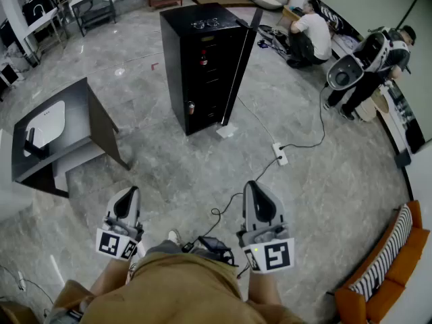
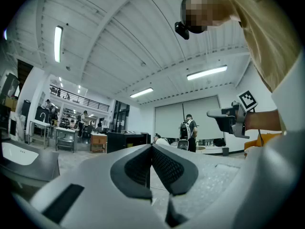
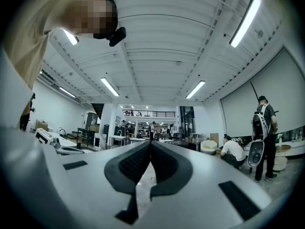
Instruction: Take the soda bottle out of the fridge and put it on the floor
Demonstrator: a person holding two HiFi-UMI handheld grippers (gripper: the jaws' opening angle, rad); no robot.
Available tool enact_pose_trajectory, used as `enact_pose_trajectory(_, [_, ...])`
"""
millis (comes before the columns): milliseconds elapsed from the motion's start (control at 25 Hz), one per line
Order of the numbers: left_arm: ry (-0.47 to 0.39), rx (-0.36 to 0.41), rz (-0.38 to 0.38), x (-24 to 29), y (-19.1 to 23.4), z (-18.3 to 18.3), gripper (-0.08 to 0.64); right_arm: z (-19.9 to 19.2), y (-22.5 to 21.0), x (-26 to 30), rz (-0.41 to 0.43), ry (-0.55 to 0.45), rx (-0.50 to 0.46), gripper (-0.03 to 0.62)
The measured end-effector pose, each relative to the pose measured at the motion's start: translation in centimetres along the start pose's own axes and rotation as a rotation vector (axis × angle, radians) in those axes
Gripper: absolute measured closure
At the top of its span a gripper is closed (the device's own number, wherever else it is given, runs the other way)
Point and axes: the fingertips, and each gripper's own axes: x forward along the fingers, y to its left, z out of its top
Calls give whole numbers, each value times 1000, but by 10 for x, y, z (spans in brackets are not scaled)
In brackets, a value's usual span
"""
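Soda bottle [image 1: 203,58]: a small dark item with a red marking, standing on an upper shelf inside the tall black fridge [image 1: 179,59]. It is too small in view to confirm further detail. A second small container [image 1: 191,106] sits on a lower shelf.

The fridge door [image 1: 240,63] stands swung open at the cabinet's right side. The fridge stands on the grey marbled floor [image 1: 169,174], well apart from both tongs.

Left tongs [image 1: 127,194]: pressed together, nothing between them, held level. Right tongs [image 1: 254,187]: likewise pressed together and empty, alongside the left pair.

A white power strip [image 1: 280,155] with a black cable lies on the floor between the fridge and the right tongs. A dark grey table [image 1: 81,123] stands to the left of the fridge.
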Motion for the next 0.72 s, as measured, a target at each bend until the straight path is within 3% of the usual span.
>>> enact_pose_trajectory(200, [13,6,37,-5,-15,-7,558,-9,0,-8,54,1,-2,591])
enact_pose_trajectory(360, [57,18,23,-12,-30,-14,558,-16,0,-10,75,1,32,591])
enact_pose_trajectory(600, [88,61,3,-3,-12,-23,558,-23,16,21,60,-36,-6,591])
enact_pose_trajectory(720, [107,31,-14,12,8,-36,558,-27,24,45,55,-13,-38,591])
